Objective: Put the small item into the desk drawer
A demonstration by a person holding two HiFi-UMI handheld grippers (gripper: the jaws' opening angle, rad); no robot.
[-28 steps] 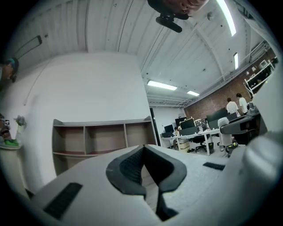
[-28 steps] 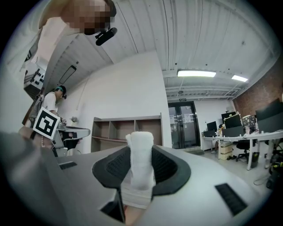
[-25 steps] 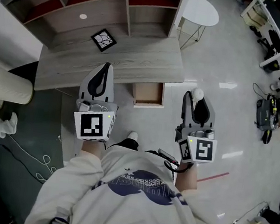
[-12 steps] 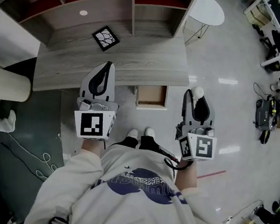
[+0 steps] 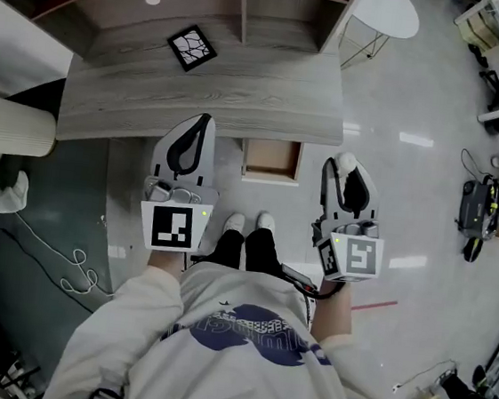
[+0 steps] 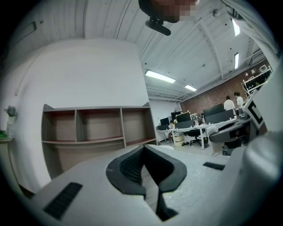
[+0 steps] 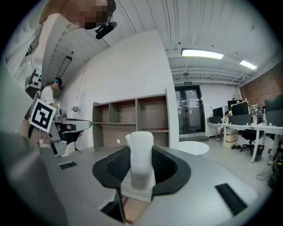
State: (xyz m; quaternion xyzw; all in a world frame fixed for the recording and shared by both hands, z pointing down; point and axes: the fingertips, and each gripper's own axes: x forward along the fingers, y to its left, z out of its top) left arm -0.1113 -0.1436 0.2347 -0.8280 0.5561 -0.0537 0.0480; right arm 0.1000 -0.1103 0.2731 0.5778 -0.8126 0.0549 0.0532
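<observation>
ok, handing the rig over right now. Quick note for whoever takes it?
Left claw: shut, empty, raised near the desk's front edge.
Right claw: shut on the small white item, in the air to the right of the drawer.
Done: drawer is open and looks empty; item is in the grip.
Left: bring the item over the drawer and release it inside.

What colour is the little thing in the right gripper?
The small item is white; right gripper view.
</observation>
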